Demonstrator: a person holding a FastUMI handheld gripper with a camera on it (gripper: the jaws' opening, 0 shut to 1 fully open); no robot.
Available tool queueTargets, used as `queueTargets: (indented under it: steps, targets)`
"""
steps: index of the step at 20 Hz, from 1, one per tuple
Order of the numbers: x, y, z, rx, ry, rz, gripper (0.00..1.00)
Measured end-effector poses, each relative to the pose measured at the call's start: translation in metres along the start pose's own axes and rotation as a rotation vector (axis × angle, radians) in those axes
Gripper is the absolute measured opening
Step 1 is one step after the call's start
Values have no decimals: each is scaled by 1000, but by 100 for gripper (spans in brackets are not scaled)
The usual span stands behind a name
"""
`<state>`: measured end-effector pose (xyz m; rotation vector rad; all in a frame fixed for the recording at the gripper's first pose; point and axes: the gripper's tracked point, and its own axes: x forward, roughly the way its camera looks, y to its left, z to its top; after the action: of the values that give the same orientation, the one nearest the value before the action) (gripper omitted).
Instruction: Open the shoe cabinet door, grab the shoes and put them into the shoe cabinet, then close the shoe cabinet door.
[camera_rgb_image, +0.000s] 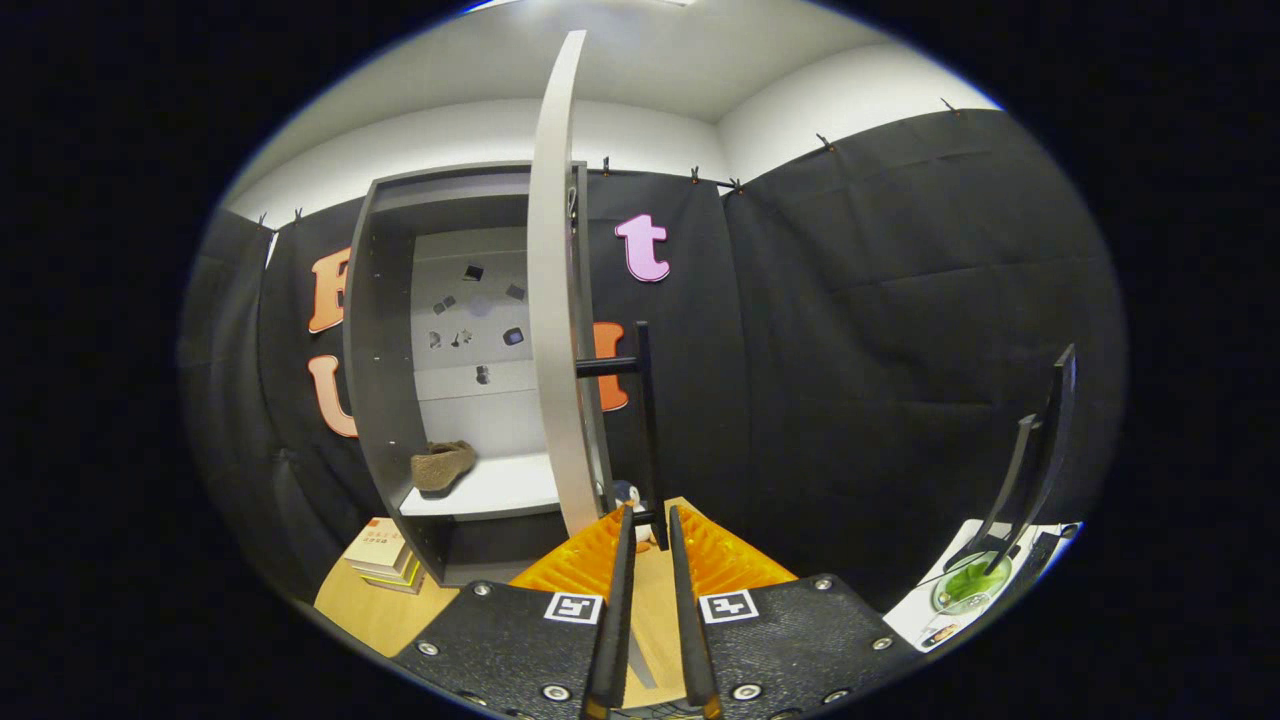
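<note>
Cabinet (385, 330) stands on a table (375, 612), against the booth wall, left of and beyond the gripper (650, 525). Door (555, 300) swung open, edge-on, at the cabinet's right side, just ahead of the fingers. Bar handle (643, 420) on the door's right face; its lower end sits between the fingertips, which are close together either side of it; contact cannot be told. Shoe (442, 465) in the cabinet, on the shelf (495, 488), left part. Books (385, 557) stacked on the table, left of the cabinet's base. Small figure (627, 494) behind the door's bottom edge, just beyond the left fingertip. Far right: dish (968, 582) on a low surface, stand (1035, 455) rising just behind it.
</note>
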<state>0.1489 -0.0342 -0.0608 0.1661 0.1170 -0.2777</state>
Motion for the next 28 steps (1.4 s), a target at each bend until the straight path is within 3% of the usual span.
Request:
queueTargets:
  steps: [6,12,21,28]
  targets:
    - [-12,-15,1,1,3,-26,16]
    - [-12,5,-14,-53,50,25,16]
    - [-34,63,-91,-50,187,189,16]
    - [-38,96,-177,-23,339,276,16]
